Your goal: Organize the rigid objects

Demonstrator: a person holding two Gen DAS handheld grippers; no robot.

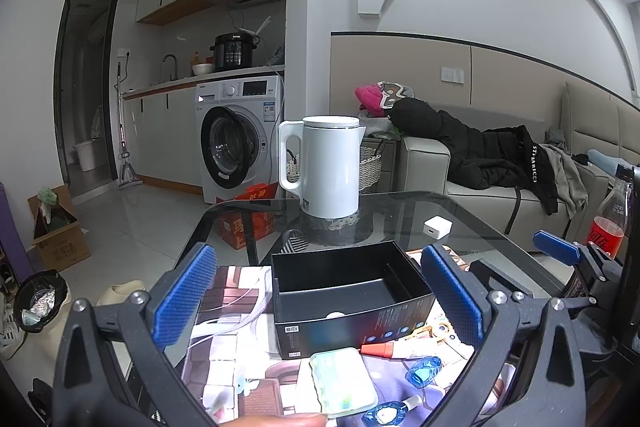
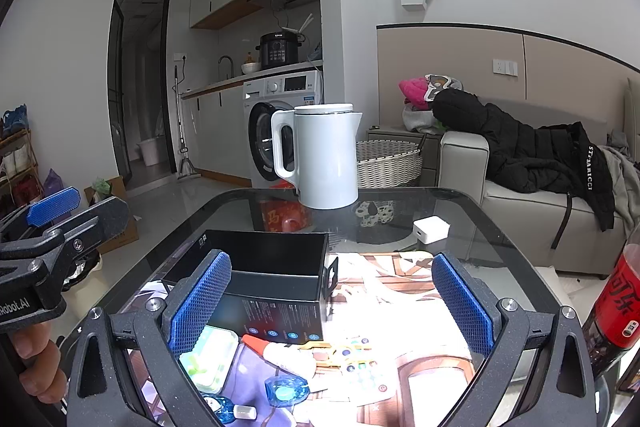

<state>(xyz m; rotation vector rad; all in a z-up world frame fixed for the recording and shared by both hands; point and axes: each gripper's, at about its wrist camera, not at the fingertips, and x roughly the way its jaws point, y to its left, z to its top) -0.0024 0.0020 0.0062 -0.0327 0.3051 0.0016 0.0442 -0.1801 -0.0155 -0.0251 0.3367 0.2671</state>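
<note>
Both tongs wide apart, nothing between the pads. Left tongs (image 1: 320, 307) hang over the near edge of the desk (image 1: 472, 215), aimed slightly down at the black box (image 1: 344, 291). Right tongs (image 2: 332, 303) sit just beside them, same tilt, framing the box's right corner and the clutter in front of it.

I read this as the start: nothing picked, box looks empty apart from a pale round spot on its floor that I can't identify. So the step in hand is choosing the first item.

Loose things lie on the desk right in front of the box: pale green case (image 1: 344, 383), flat, with rounded corners; white tube with orange cap (image 2: 280, 349), lying on its side, touching or nearly touching the box's front wall; two small blue tape dispensers (image 2: 286, 389), translucent, near the bottom edge; a white remote with coloured buttons (image 2: 360, 363), partly washed out by glare.

Box: open top, rigid, matte black, printed label on the front, an inner divider along its right side.

Next move, my call: take the green case with the left tongs. It's flat and low, so I'd come in steeper and pinch across the short side. The glass top may let it slide.

White kettle (image 1: 330, 167) and white charger (image 1: 437, 227) sit farther back, well apart from the pile. Cola bottle (image 2: 616, 307) at the right edge: keep the right tongs off it.
</note>
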